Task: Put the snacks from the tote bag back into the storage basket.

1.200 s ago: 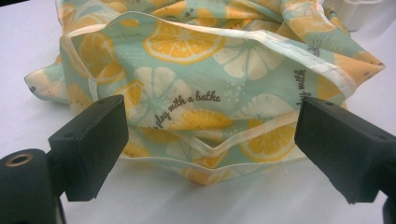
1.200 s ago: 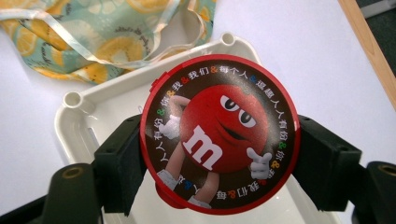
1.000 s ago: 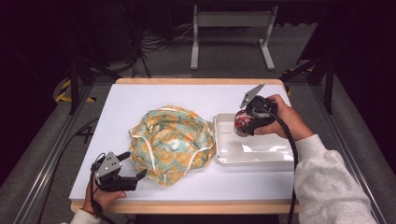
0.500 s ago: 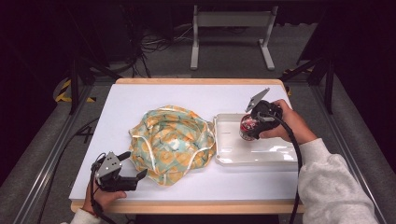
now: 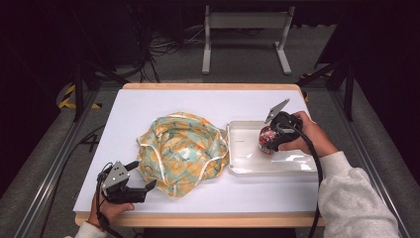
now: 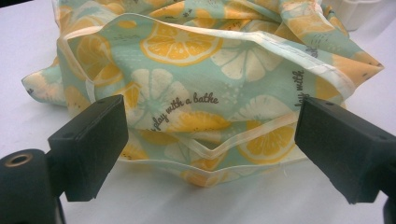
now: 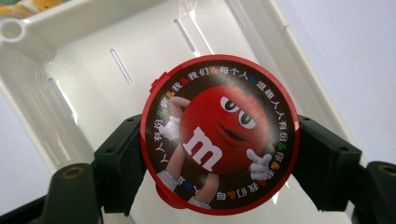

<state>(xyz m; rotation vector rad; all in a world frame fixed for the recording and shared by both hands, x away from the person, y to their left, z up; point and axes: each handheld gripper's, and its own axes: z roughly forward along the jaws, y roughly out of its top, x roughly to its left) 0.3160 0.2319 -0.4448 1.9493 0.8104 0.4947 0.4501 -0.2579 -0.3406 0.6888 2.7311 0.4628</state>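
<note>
Right gripper view: the right gripper (image 7: 219, 161) has its black jaws clamped on either side of a round red candy tin with a cartoon lid (image 7: 218, 139), held over the white slotted plastic tray (image 7: 70, 70). High view places the left gripper (image 5: 141, 174) at the table's near left, jaws spread apart, just beside the crumpled mint-green citrus-print cloth bag (image 5: 181, 148), which lies against the tray's left side.

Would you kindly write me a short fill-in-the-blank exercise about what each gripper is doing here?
1. The right gripper is shut on a round red ____.
2. That gripper is over the white ____.
3. The left gripper is ____, facing the bag.
4. The bag is printed with slices of ____.

Missing words: tin; tray; open; citrus fruit
</note>
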